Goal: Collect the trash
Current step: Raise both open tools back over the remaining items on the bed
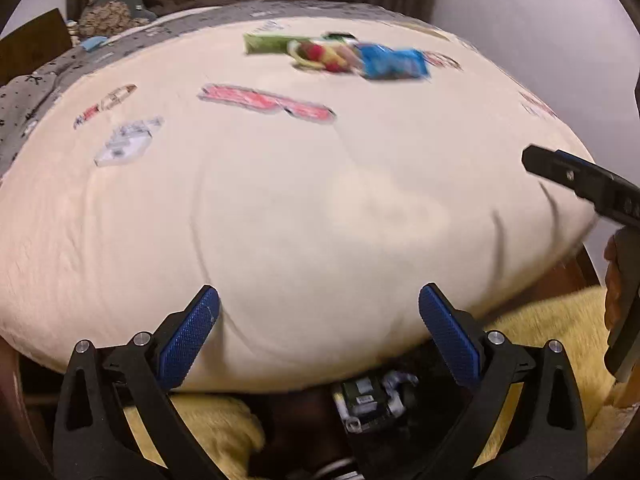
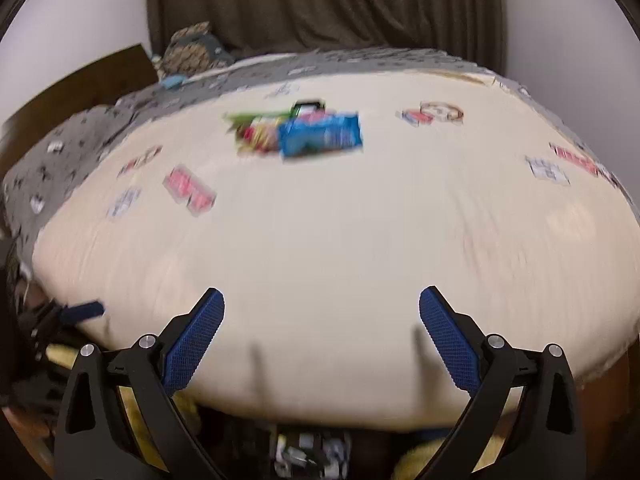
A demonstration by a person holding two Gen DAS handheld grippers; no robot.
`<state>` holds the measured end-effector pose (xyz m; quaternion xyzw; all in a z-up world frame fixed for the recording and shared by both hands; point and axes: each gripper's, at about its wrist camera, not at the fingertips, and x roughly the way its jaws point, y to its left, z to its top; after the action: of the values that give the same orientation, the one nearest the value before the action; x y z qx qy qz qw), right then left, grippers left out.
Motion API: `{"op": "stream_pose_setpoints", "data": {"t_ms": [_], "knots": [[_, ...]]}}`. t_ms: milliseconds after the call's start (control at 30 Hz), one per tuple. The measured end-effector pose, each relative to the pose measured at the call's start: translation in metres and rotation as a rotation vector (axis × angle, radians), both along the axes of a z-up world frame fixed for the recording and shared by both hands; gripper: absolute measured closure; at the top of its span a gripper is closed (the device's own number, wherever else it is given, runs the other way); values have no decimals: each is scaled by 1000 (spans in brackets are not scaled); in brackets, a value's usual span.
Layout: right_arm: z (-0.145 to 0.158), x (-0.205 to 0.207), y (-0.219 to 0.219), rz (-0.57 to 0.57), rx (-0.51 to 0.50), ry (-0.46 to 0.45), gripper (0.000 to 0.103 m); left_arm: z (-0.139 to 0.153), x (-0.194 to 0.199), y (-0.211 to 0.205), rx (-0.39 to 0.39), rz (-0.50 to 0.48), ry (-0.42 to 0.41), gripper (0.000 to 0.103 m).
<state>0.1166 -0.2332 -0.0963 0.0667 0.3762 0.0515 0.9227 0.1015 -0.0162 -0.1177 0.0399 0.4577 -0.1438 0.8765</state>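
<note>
A pile of snack wrappers lies on the far part of a cream bedcover (image 1: 280, 200): a blue wrapper (image 1: 394, 63), a green wrapper (image 1: 266, 44) and a red-and-yellow one (image 1: 320, 54) between them. The same blue wrapper (image 2: 320, 134) and green wrapper (image 2: 250, 120) show in the right wrist view. My left gripper (image 1: 319, 312) is open and empty over the near edge of the bed. My right gripper (image 2: 322, 312) is open and empty, also at the near edge, far from the wrappers. The right gripper's finger (image 1: 576, 180) shows at the left view's right side.
The bedcover (image 2: 340, 240) carries printed red and grey patches. A grey patterned blanket (image 2: 80, 136) and a plush toy (image 1: 114, 10) lie at the far left. A dark curtain (image 2: 320, 4) hangs behind. A yellow rug (image 1: 540, 328) and a bag of trash (image 1: 372, 400) lie below the bed edge.
</note>
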Motion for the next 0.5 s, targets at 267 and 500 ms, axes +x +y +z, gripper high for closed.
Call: {"op": "stream_pose_setpoints", "data": {"t_ms": [267,500], "knots": [[9,100,10,28,-24,-22,4,18,51,7,23,24,-57,8],[-3,162,25,10,-43,10,4,22,92,9,27,37,-55,8]]}}
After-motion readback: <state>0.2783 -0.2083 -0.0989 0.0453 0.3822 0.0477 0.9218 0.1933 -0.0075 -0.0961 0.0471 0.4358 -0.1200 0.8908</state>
